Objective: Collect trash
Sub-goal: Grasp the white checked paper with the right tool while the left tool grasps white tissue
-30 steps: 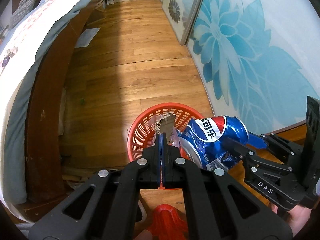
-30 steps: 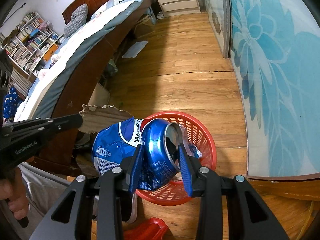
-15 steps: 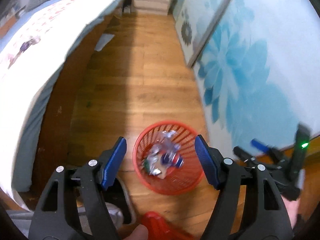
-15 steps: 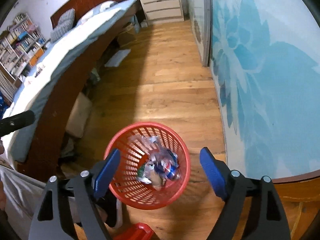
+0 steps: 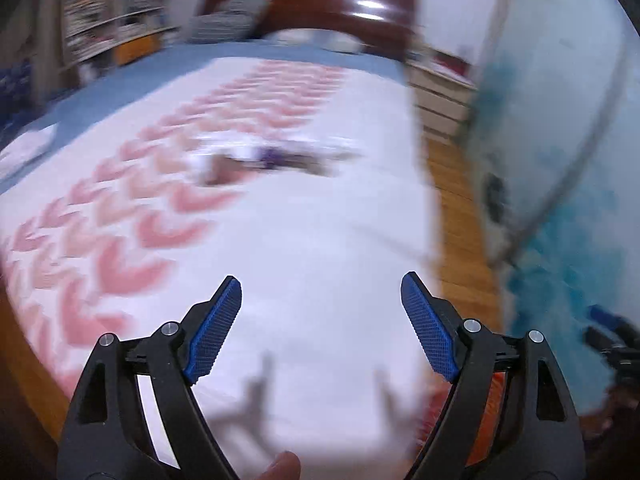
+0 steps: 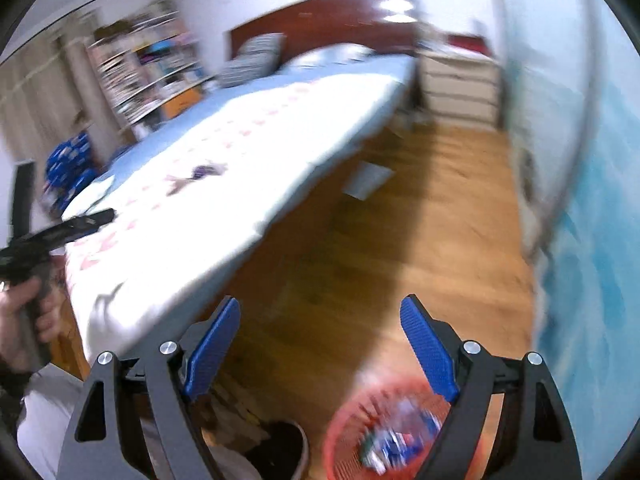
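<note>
The big bed [image 5: 280, 220] fills my left view. My red basket [image 6: 352, 432] sits low right. More trash [image 5: 264, 160], blurry, lies mid-bed; it looks light and crinkly, so I'd pinch its middle. My left gripper [image 5: 320, 320] is opening, empty. My right gripper [image 6: 320, 344] is wide, empty.

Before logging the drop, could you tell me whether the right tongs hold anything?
No, the right tongs stand wide apart with only bare floor between their pads.
</note>
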Available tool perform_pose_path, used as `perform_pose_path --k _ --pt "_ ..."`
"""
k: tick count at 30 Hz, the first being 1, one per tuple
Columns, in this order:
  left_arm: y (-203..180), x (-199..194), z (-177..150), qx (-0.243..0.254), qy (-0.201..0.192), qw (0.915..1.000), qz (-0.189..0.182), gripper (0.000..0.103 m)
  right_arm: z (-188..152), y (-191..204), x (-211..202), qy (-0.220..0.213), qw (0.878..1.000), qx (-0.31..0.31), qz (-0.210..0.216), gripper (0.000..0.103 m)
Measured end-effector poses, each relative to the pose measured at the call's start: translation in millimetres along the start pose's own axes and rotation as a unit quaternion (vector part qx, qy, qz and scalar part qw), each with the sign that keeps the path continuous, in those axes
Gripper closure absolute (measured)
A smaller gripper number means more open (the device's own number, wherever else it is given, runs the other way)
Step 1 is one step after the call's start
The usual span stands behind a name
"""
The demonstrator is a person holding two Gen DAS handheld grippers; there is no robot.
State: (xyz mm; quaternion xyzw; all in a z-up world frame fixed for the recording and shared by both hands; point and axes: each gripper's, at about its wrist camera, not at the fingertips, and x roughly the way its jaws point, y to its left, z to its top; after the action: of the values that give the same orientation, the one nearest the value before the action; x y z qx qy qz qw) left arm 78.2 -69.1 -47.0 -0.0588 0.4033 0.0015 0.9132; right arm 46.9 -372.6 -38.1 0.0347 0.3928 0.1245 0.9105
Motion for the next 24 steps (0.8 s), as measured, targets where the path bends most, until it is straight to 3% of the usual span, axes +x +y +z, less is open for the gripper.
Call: perform_pose_path --k 1,4,8,13,16,18,19,20,21,24 --pt "16.5 6.1 6.6 -0.025 0.010 0.9996 0.009 0.021 15.9 16.8 13.3 0.000 1.000 -0.015 0.009 0.021" --pt "65.2 18.0 32.1 -0.104 0.010 0.9944 -0.014 0.021 81.3 83.5 71.6 0.002 0.996 -0.073 0.042 0.023" --pt "102.8 44.1 59.5 -0.125 0.010 0.9920 0.002 0.021 149.3 156.2 142.7 0.010 0.989 -0.130 0.074 0.026" --pt "134.5 108.1 74.1 -0.124 0.030 0.9918 0.003 0.021 205.5 217.8 243.4 0.043 0.983 -0.172 0.052 0.032" --pt "143.4 138.1 78.4 -0.118 0.049 0.9918 -0.010 0.021 216.3 230.9 295.1 0.056 0.981 -0.183 0.016 0.033" --pt "147.9 146.2 81.9 -0.122 0.053 0.9909 -0.019 0.021 218.2 229.2 325.9 0.075 0.983 -0.170 0.006 0.039" --pt "149.8 150.0 84.8 -0.129 0.051 0.9900 -0.028 0.021 221.1 225.5 339.8 0.087 0.983 -0.159 0.003 0.043" --pt "150.5 152.9 88.3 -0.129 0.047 0.9900 -0.032 0.021 220.9 220.9 353.8 0.102 0.984 -0.144 0.000 0.060" --pt "150.2 155.3 91.7 -0.126 0.045 0.9904 -0.034 0.021 220.5 214.5 363.3 0.114 0.986 -0.123 0.010 0.068" --pt "142.7 160.0 99.9 -0.104 0.034 0.9927 -0.051 0.021 215.9 201.4 358.0 0.100 0.991 -0.085 0.036 0.073"
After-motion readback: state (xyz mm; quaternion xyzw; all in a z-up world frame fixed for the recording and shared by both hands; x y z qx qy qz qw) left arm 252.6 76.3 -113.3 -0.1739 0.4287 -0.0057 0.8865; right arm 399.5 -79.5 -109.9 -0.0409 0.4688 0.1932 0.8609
